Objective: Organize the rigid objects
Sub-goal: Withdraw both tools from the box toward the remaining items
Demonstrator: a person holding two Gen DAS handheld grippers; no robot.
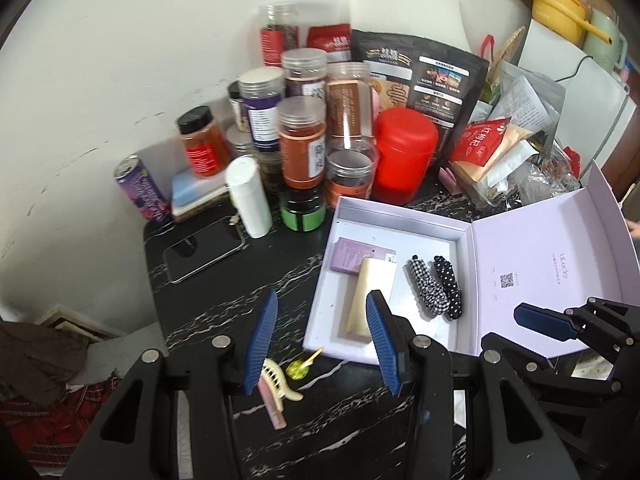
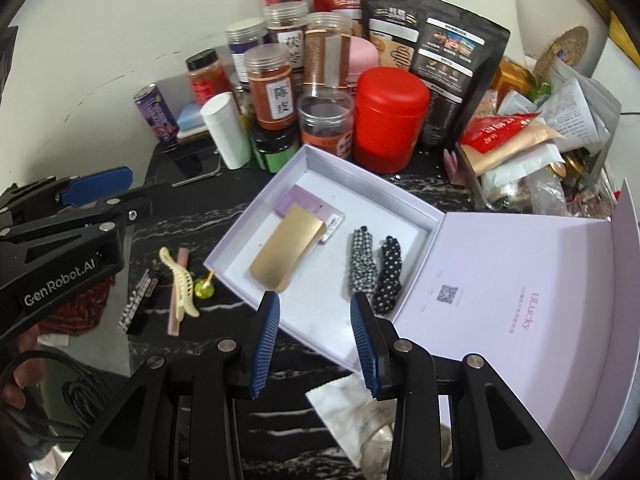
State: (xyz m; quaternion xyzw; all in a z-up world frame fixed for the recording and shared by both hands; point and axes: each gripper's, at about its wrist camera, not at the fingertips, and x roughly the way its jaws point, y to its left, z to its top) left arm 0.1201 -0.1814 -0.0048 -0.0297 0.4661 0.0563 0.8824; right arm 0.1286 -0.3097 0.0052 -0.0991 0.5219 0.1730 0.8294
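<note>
An open lilac box (image 1: 400, 216) (image 2: 256, 216) lies on the black marble table. In it are a gold card (image 2: 286, 254) (image 1: 360, 304), a purple packet (image 1: 350, 254) (image 2: 294, 200) and two black-and-white hair scrunchies (image 2: 374, 270) (image 1: 436, 286). On the table left of the box lie a cream hair claw (image 2: 182, 282) (image 1: 278, 380), a pink clip (image 2: 178, 292), a green bead pin (image 2: 204, 288) (image 1: 300, 368) and a black tube (image 2: 140, 300). My left gripper (image 1: 322, 326) is open and empty above the box's left edge. My right gripper (image 2: 314, 320) is open and empty above the box's near wall.
Spice jars (image 1: 302, 140), a red canister (image 1: 404, 156), a white bottle (image 1: 248, 196), a purple can (image 1: 142, 190), a black pouch (image 1: 420, 80) and loose packets (image 1: 504, 144) crowd the back. A phone (image 1: 204, 250) lies at the left. The lid (image 2: 520, 304) lies open to the right.
</note>
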